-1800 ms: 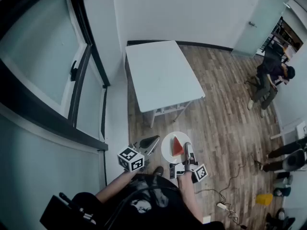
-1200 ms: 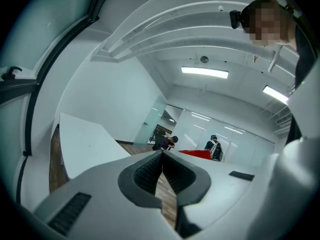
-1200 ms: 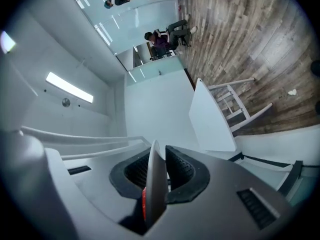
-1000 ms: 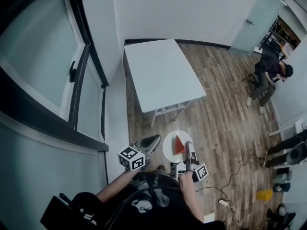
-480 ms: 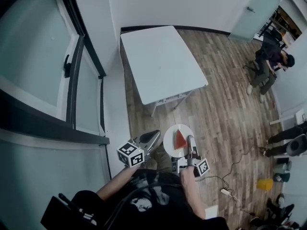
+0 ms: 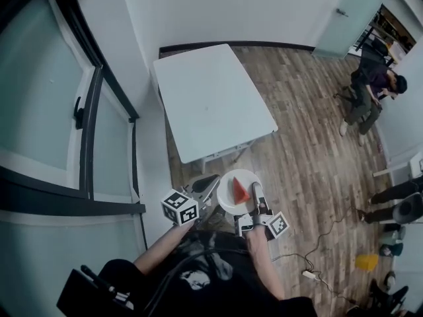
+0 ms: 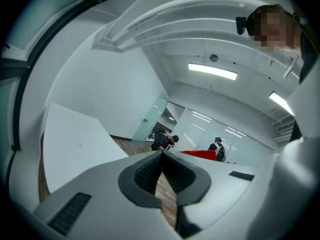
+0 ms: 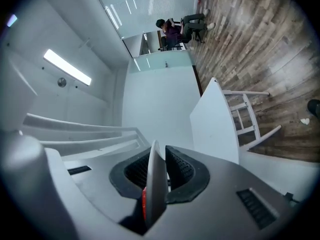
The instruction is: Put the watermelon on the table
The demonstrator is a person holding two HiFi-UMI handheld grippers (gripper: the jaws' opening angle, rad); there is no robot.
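Since the plate carries the watermelon, my right claw clamps its rim level; left claw is together, empty; tabletop lies ahead.

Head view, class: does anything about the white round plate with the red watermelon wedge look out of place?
The white round plate hangs above the wooden floor, short of the white table, pinched at its rim by the right gripper, the red watermelon wedge lying on it.
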